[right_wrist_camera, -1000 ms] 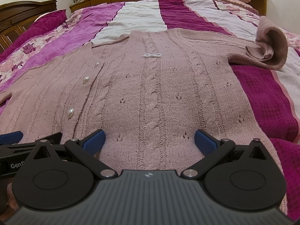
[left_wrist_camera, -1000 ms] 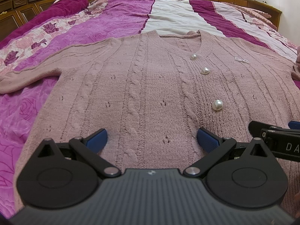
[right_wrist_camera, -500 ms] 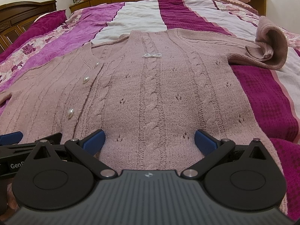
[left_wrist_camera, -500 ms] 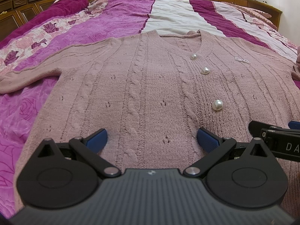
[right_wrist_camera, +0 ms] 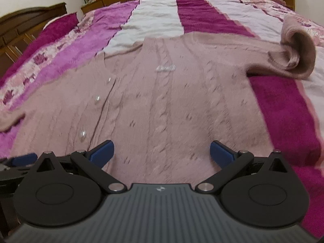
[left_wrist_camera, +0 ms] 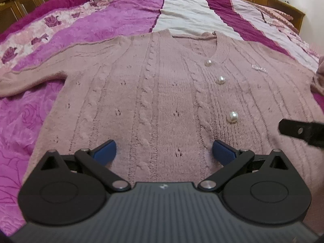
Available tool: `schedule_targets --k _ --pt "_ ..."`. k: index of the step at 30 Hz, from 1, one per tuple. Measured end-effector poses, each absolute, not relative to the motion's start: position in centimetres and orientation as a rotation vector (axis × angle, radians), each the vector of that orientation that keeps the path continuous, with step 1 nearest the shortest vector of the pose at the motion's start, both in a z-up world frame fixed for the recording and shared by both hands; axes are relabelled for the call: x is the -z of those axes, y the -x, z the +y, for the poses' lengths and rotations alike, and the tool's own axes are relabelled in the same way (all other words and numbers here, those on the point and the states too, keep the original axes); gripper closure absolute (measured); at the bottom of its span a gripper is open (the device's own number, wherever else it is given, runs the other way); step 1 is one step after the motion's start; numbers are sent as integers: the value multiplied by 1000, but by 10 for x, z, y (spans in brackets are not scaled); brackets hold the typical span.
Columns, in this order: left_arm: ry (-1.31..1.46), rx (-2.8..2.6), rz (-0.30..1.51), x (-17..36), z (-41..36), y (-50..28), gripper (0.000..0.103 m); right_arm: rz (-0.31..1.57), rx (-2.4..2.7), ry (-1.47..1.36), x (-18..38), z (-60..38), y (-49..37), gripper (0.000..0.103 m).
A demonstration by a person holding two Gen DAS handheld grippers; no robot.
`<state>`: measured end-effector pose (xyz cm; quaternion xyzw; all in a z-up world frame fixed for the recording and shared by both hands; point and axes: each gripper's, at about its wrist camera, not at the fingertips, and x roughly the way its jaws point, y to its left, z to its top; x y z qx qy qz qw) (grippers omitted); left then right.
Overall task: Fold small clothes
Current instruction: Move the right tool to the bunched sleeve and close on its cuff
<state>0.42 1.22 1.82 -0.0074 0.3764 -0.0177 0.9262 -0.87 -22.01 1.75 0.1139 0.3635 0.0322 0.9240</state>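
Showing only in the right wrist view, cardigan's (right_wrist_camera: 162, 105) bunched sleeve (right_wrist_camera: 295, 56)

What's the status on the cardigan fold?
Left tongs open, right tongs open. Dusty-pink cable-knit cardigan flat, unfolded; one sleeve bunched. Nothing in the way.

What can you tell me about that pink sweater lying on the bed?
The cardigan is dusty-pink cable knit with small eyelet holes, a ribbed V-neck and three pearl buttons. A small sparkly bow is pinned on the chest. It lies flat, front up, on the striped bedspread, one sleeve stretched out, the other sleeve curled up. Neither open gripper holds it.
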Motion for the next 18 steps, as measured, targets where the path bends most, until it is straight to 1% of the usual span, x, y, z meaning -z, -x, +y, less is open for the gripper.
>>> schedule_targets --k 4,10,15,18 --pt "52 32 770 -27 16 -7 0 705 -48 -239 -38 -244 3 0" --pt "33 27 771 -29 13 -12 0 611 25 -231 -63 -290 -14 0" --pt "33 6 802 -17 14 -15 0 538 129 -268 -67 -332 -26 0" --pt "17 0 797 -14 12 -14 0 534 170 -273 -65 -353 -32 0"
